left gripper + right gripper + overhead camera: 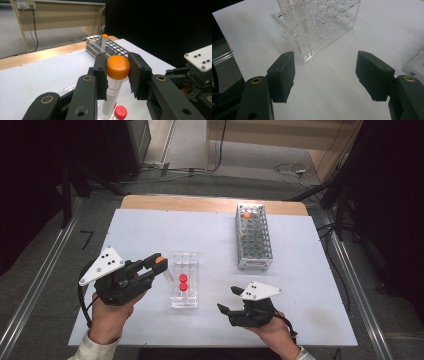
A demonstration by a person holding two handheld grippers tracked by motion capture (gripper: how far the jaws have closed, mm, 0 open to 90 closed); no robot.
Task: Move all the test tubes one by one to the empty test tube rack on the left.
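As it stands now, the item in hand is an orange-capped centrifuge tube point(113, 86), a clear plastic tube with printed graduations, held by the left tool point(117, 75), whose pads are closed on the orange screw cap point(118, 67), one on each side. Location: near-left part of the white worktop point(150, 227), tilted just left of the clear acrylic rack point(184, 287), its lower end pointing down toward that rack; whether the tip touches the rack cannot be told. Handling, by judgement: light, rigid, apparently empty; the smooth wall would likely be slippery, whereas the cap looks ribbed and broader than the body, so it is the better place to take hold. Held by the cap alone, the long body could swing or pivot between the pads, so a square, centred grip matters when lining it up with a hole. Fragility: probably low, though the plastic may scuff or crack under a hard squeeze. Associated items: two red-capped tubes point(183, 282) seated in the clear rack; a metal perforated rack point(254, 240) at far right carrying another orange-capped tube point(247, 214). Right tool point(325, 75): jaws wide apart, nothing between them, near right of the clear rack.
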